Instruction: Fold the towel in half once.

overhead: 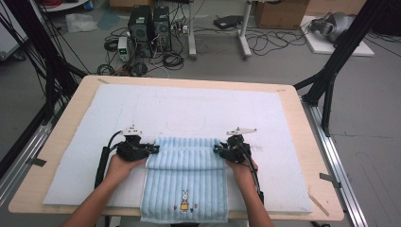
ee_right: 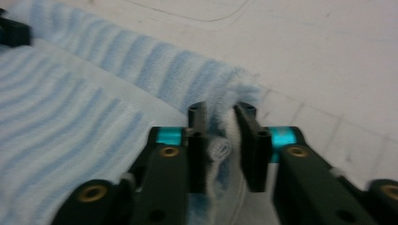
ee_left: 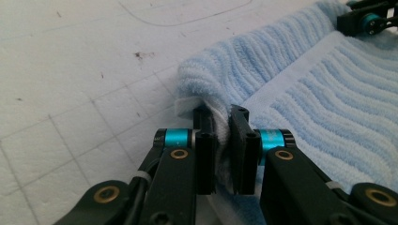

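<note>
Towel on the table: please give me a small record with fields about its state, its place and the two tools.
towel: light blue, ribbed, far end folded back over itself, near end hanging over the table edge
picture on towel: small rabbit figure near the near end
support: white foam mat on a wooden table
left tool: at the left corner of the fold, towel edge between its jaws, pinched
right tool: at the right corner of the fold, towel edge between its jaws, a gap at one jaw
hands: one behind each tool

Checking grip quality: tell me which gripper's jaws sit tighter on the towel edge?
The left gripper: its jaws pinch the towel edge closely, while the right gripper shows a gap beside the fabric.
</note>
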